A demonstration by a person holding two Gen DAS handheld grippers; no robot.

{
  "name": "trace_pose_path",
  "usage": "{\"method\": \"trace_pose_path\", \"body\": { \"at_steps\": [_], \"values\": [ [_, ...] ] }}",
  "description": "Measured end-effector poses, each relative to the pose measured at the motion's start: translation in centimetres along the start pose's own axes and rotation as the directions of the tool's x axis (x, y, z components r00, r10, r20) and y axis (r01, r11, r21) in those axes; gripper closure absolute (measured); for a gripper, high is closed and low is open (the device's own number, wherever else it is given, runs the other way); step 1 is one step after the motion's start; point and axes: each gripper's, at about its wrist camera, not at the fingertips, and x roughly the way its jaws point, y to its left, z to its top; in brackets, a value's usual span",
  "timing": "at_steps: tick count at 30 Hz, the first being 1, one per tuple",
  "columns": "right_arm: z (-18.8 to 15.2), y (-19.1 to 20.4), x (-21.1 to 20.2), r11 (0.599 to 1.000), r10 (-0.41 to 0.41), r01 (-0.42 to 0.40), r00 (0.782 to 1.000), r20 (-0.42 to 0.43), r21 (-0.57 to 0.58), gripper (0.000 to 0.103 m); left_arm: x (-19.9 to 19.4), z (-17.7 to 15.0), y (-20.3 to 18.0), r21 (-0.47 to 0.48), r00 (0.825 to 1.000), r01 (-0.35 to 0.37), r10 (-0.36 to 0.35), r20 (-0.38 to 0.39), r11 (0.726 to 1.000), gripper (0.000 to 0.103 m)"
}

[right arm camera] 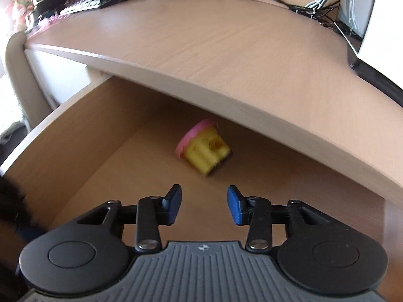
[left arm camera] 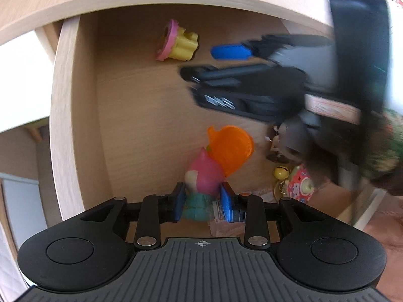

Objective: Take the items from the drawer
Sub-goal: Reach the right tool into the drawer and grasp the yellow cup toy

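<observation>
While left gripper [left arm camera: 202, 201] clamps pink figure [left arm camera: 202, 188] low on body, right gripper [right arm camera: 204, 205] hangs with jaws apart, empty, inside drawer [right arm camera: 75, 136]. Yellow toy [right arm camera: 205, 152] lies on drawer floor beyond right gripper, under desk [right arm camera: 201, 50] edge. Risks, judged: shallow hold lets top-heavy figure tip out; lifting either gripper may strike desk edge; toy may skid backward if nudged.

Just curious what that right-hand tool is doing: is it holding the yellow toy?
No, the right gripper is open and the yellow toy lies ahead, untouched.
</observation>
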Motion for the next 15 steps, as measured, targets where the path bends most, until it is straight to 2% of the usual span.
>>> {"method": "trace_pose_path", "body": {
  "at_steps": [2, 8, 11, 13, 15],
  "values": [
    [0.7, 0.2, 1.2, 1.0, -0.021, 0.02, 0.999, 0.03, 0.018, 0.048, 1.1, -0.4, -0.8, -0.019, 1.0, 0.011, -0.011, -0.011, 1.0, 0.07],
    [2.4, 1.4, 4.1, 0.999, -0.01, 0.006, 0.997, 0.082, 0.046, 0.044, 0.1, -0.6, -0.5, -0.05, 0.999, 0.02, -0.021, -0.028, 0.999, 0.07],
    [1.7, 0.8, 3.6, 0.997, -0.025, 0.019, 0.996, 0.083, 0.074, 0.045, -0.3, -0.6, -0.3, -0.049, 0.999, 0.031, -0.033, -0.037, 0.998, 0.07],
    [2.0, 0.1, 3.5, 0.996, -0.006, -0.001, 0.997, 0.075, 0.094, 0.051, -0.7, -0.6, -0.3, -0.023, 0.998, 0.04, -0.041, -0.051, 0.999, 0.07],
    [2.2, -0.1, 3.1, 0.994, 0.014, -0.016, 1.0, 0.018, 0.107, 0.058, -1.2, -0.6, -0.4, -0.005, 0.997, 0.045, -0.045, -0.069, 0.999, 0.07]
  ]
}}
